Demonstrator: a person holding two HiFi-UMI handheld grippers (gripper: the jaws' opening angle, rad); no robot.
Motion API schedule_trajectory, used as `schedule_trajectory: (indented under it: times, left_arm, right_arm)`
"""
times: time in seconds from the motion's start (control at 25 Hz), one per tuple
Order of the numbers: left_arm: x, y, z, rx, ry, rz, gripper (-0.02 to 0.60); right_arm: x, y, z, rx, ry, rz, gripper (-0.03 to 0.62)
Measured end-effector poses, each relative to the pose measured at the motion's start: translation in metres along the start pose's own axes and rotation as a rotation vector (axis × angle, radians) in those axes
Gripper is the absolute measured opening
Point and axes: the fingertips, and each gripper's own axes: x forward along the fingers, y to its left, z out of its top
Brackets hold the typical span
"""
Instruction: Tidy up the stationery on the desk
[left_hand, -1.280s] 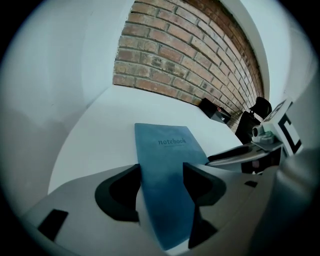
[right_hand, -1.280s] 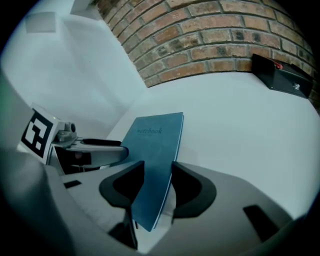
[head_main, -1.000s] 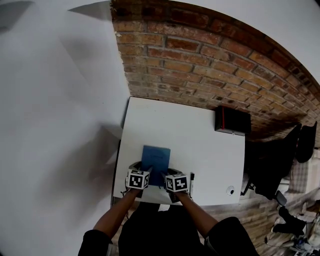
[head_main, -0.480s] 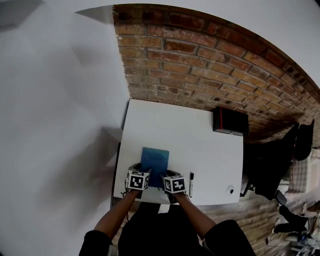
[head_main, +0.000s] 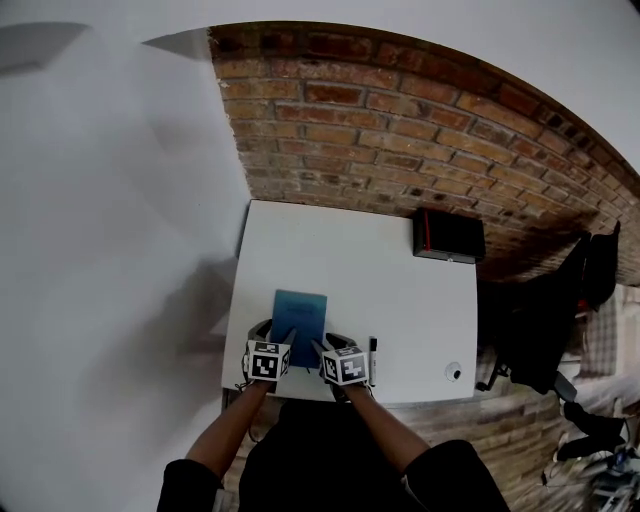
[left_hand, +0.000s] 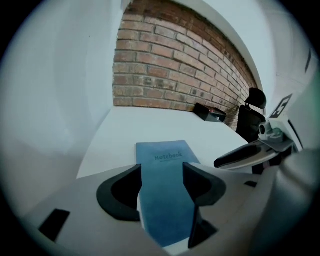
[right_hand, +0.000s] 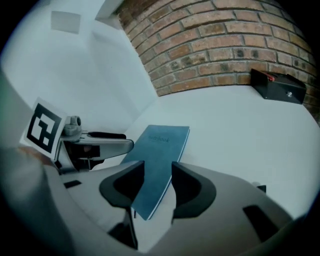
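Blue and matt, one thin rectangular notebook (head_main: 298, 318) is seen lying flat on the bench (head_main: 400, 290), near its front edge and left of the middle. The word "notebook" is printed across the far end of its cover. A smooth white top with square corners is shown by the bench.

Two tools are held over the near end of the notebook, side by side. The left tool (head_main: 277, 338) is kept with its dark, curved jaws apart at a moderate gap, and the blue cover is seen through that gap. The right tool (head_main: 328, 345) is likewise held apart, rather narrower, with the notebook's near right corner seen through its gap. Nothing is pinched by either; whether the jaws touch the cover cannot be told.

One slim pen (head_main: 372, 352) with a dark cap is laid just right of the right tool, parallel to the notebook. One small round thing (head_main: 453, 372), too small to be made out, is set near the front right corner. One black box (head_main: 449, 237) with a red edge is placed at the far right corner, well apart from the notebook.

Rough red brick wall (head_main: 400, 120) is met behind the bench, and a plain white wall (head_main: 110, 250) at its left. A dark office chair (head_main: 545, 330) is stood at the right.
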Motion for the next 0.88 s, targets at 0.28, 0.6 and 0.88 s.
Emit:
schedule_trajectory:
  times: [0.28,0.6,0.88]
  left_arm:
    - [-0.041,-0.061,0.018,0.074,-0.107,-0.014,0.202]
    - [-0.069,-0.122,0.011,0.141,-0.164,-0.019,0.021]
    - [-0.079,-0.16,0.01,0.147,-0.197,-0.087,0.015]
  right_arm:
    - [-0.066,-0.009,0.012,-0.032,-0.143,0.012,0.143]
    - [-0.119,-0.052,-0.034,-0.061,-0.181,-0.026,0.021]
    - [-0.149,-0.086,-0.047,-0.041,-0.236,-0.096,0.021]
